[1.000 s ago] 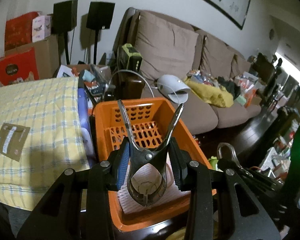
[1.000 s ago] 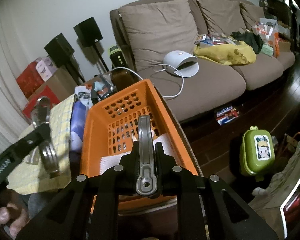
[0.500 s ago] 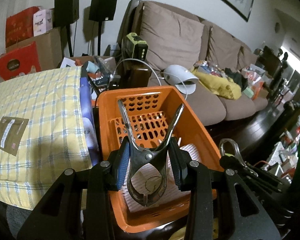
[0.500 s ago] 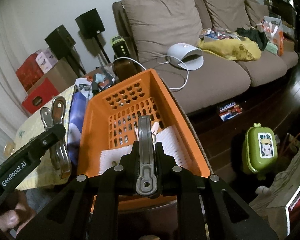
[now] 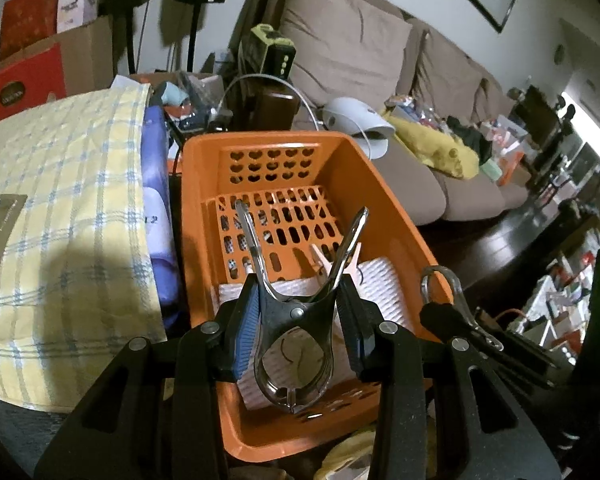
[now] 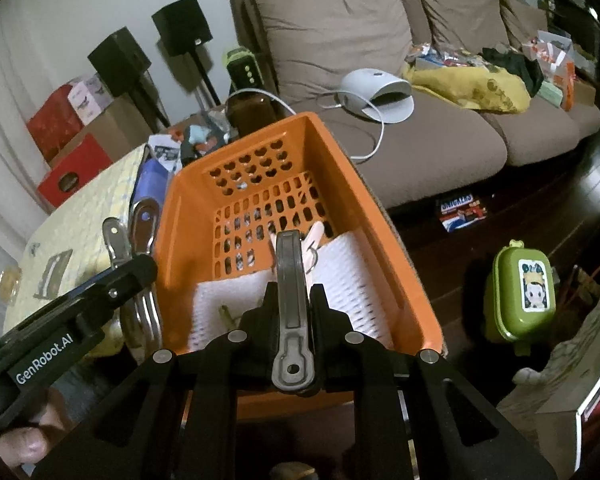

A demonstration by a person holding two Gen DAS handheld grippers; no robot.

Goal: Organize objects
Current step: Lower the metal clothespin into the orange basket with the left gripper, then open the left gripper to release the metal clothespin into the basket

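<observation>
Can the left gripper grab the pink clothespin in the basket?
Probably not now: the left gripper already holds a metal clamp, so its jaws are full, though the pink clothespin lies uncovered in the orange basket.

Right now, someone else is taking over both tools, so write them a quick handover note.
Left tool: shut on a large metal clip, handles pointing forward, above the near end of the orange basket.
Right tool: shut on a second metal clip, seen edge-on, also above the basket's near end.
In the basket: a white ribbed pad with a small pink clothespin resting at its far edge.
Done: both metal clips picked up and brought over the basket.
Left: release each clip into the basket, probably one at a time so they don't tangle.
</observation>
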